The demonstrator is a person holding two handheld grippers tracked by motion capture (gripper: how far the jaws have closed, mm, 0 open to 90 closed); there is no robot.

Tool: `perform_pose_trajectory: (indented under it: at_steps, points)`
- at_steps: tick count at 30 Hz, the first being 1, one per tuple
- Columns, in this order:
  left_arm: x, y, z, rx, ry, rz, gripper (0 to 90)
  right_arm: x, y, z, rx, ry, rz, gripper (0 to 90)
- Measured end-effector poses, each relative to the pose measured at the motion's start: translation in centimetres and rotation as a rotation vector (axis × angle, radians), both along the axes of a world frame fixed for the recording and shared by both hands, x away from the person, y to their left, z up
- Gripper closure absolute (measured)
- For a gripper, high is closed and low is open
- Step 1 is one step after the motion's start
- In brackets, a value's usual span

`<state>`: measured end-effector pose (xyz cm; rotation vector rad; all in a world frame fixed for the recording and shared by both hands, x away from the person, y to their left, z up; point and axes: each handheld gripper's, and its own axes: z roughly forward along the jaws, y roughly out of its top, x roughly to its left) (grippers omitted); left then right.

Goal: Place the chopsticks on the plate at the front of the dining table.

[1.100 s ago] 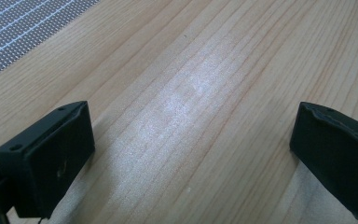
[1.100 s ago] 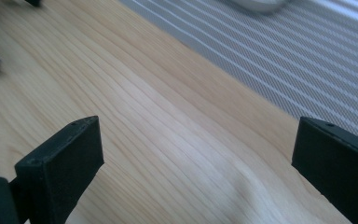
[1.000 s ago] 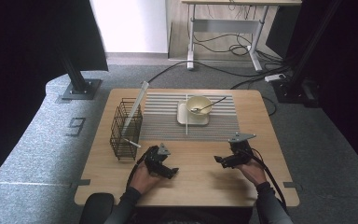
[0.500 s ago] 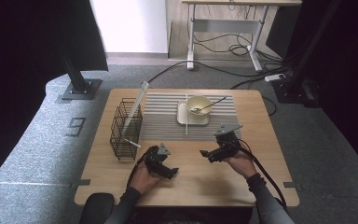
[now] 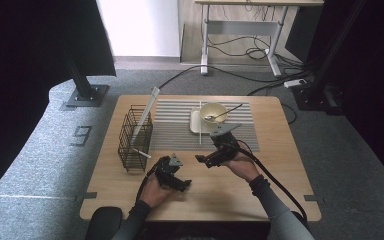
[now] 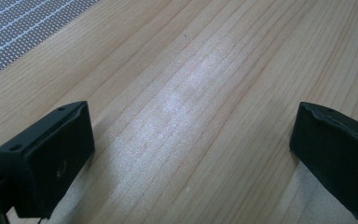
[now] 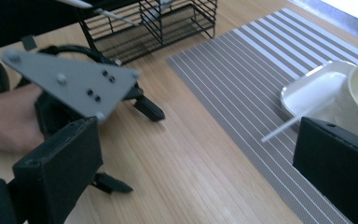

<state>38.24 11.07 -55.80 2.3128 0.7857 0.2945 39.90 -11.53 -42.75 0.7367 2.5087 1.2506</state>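
While the left claw (image 5: 172, 176) rests low on the bare wooden bench (image 5: 280, 200) with its jaws spread over nothing but wood grain, the right claw (image 5: 210, 159) hangs above the bench just in front of the striped mat (image 5: 172, 125), jaws likewise spread and empty. Nothing is gripped yet, so the work looks barely begun — the reach is under way, the grasp is left to do.

Nearest the right claw is a thin white stick (image 5: 200, 122), seen in the right gripper view (image 7: 293, 122) leaning on the rim of the small white tray (image 5: 195, 122). It lies on the mat just beside the cream bowl (image 5: 213, 112), which sits on that tray with a spoon (image 5: 225, 113) in it. From the high view the stick's long axis runs front to back, its near end pointing toward the person and its far end up at the tray.

At the left stands a black wire basket (image 5: 135, 137) with a long white utensil (image 5: 145, 112) leaning out of it — well apart from both claws.
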Motion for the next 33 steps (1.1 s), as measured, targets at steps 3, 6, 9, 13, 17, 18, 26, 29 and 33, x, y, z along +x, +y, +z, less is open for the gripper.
perform_pose_trajectory:
  at_steps: [3, 6, 9, 13, 17, 18, 26, 29, 33]
  points:
    - [0.0, 0.0, 0.0, -0.002, 0.002, 0.0, 0.0, 0.1, 1.0, 0.6, 0.006, -0.007, 0.016, 0.8]
    - [0.0, 0.0, 0.0, -0.003, 0.001, 0.003, 0.0, 0.1, 1.9, 1.1, 0.006, -0.014, 0.034, 0.8]
    - [0.0, 0.0, 0.0, -0.002, 0.002, 0.0, 0.0, 0.1, 2.9, 1.5, 0.006, -0.018, 0.054, 0.8]
    - [0.0, 0.0, 0.0, 0.0, 0.002, -0.002, 0.0, 0.1, 4.2, 2.0, 0.016, -0.015, 0.076, 0.7]
    - [0.0, 0.0, 0.0, -0.003, 0.005, -0.002, 0.0, -0.1, 5.6, 2.2, 0.014, -0.01, 0.111, 0.4]
    - [0.0, 0.0, 0.0, -0.002, 0.002, 0.001, 0.0, -0.1, 5.9, 2.3, 0.015, -0.005, 0.124, 0.4]
    - [0.0, 0.0, 0.0, -0.006, 0.004, 0.0, 0.0, -0.2, 8.1, 2.3, 0.024, 0.003, 0.177, 0.3]
    - [0.0, 0.0, 0.0, -0.002, 0.003, 0.001, 0.0, -0.3, 8.9, 2.5, 0.028, 0.0, 0.193, 0.3]
    - [0.0, 0.0, 0.0, -0.001, 0.003, 0.002, 0.0, -0.5, 9.8, 2.7, 0.045, 0.008, 0.218, 0.3]
